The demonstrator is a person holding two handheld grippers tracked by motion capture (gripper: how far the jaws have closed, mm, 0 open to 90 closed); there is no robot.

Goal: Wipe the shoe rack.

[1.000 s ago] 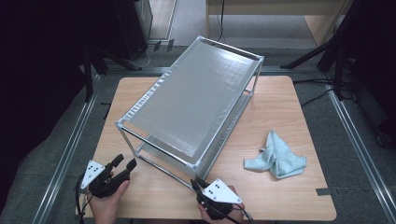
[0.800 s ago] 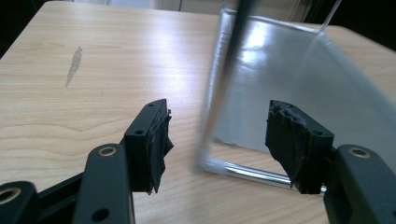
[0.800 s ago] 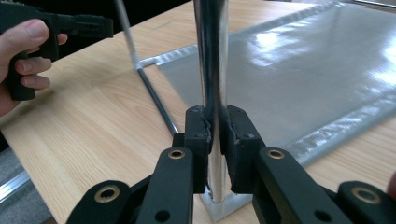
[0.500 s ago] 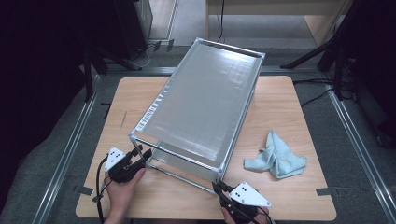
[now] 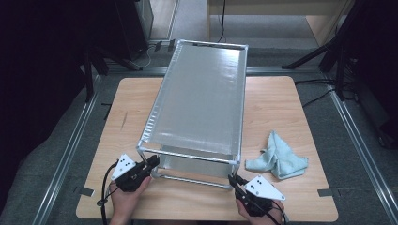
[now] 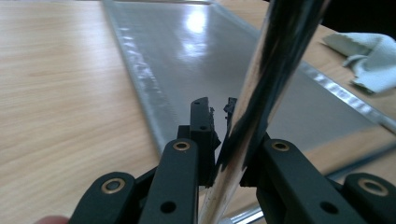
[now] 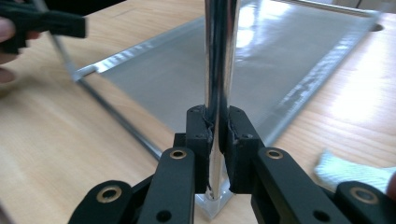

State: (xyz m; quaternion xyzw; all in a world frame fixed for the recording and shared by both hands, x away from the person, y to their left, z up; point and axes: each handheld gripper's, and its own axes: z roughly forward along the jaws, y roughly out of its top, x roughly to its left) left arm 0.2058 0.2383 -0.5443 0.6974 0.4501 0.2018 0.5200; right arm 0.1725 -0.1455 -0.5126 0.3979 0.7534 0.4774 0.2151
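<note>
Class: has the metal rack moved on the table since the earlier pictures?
Yes. The rack has swung from skewed to nearly square with the table edges.

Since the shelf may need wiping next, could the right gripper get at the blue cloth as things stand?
Probably not yet: the right gripper is shut on the rack's front post; the cloth lies close, unobstructed.

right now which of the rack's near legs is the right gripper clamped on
The near-right leg, on the side of the blue cloth; the right gripper is shut on it, the left gripper holds the near-left.
</note>
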